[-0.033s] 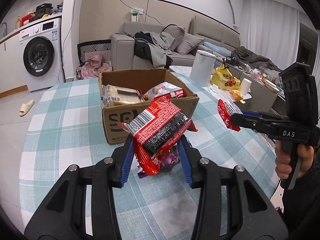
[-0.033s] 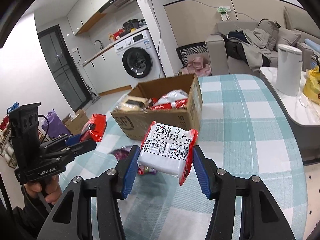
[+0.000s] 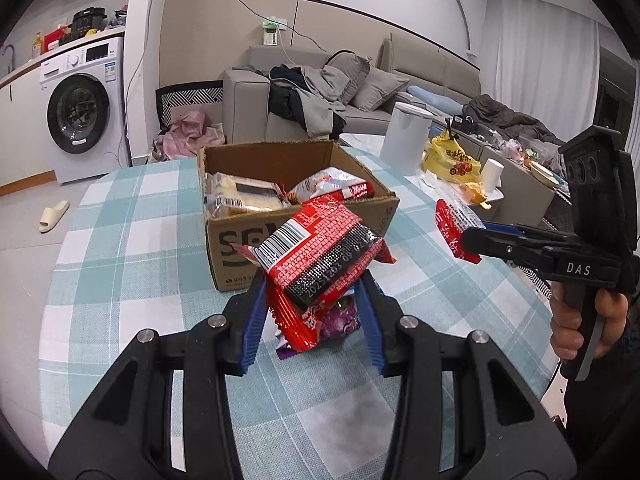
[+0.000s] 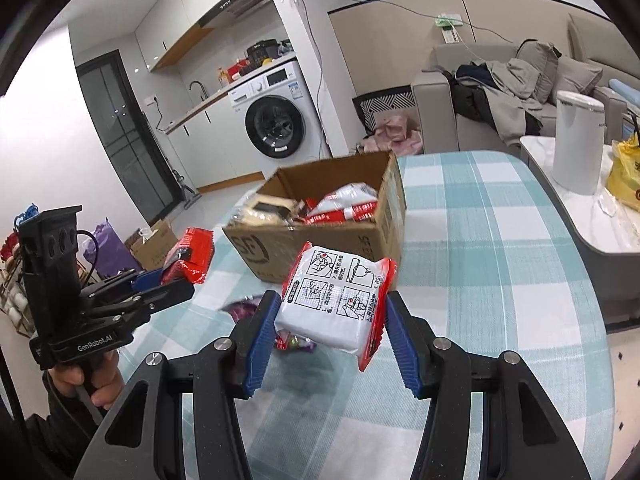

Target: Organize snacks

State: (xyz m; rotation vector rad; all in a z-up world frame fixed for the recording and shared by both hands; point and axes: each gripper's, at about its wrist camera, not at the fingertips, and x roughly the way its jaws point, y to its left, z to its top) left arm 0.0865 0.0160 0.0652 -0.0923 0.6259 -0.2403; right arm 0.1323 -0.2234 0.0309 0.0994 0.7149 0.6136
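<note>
My left gripper (image 3: 312, 320) is shut on a red snack packet (image 3: 316, 260) with a barcode, held above the checked table just in front of the cardboard box (image 3: 296, 240). My right gripper (image 4: 328, 332) is shut on a white and red snack packet (image 4: 340, 300), also held above the table short of the box (image 4: 320, 240). The box holds several snack packs (image 3: 248, 196). A purple packet (image 3: 340, 320) lies on the table under the left gripper. The right gripper (image 3: 460, 236) shows at the right of the left wrist view, and the left gripper (image 4: 180, 284) shows at the left of the right wrist view.
The table has a teal and white checked cloth (image 3: 132, 248). A white kettle (image 4: 576, 140) and a yellow bag (image 3: 452, 160) stand on a side table to the right. A sofa (image 3: 320, 96) and a washing machine (image 3: 80, 112) stand behind.
</note>
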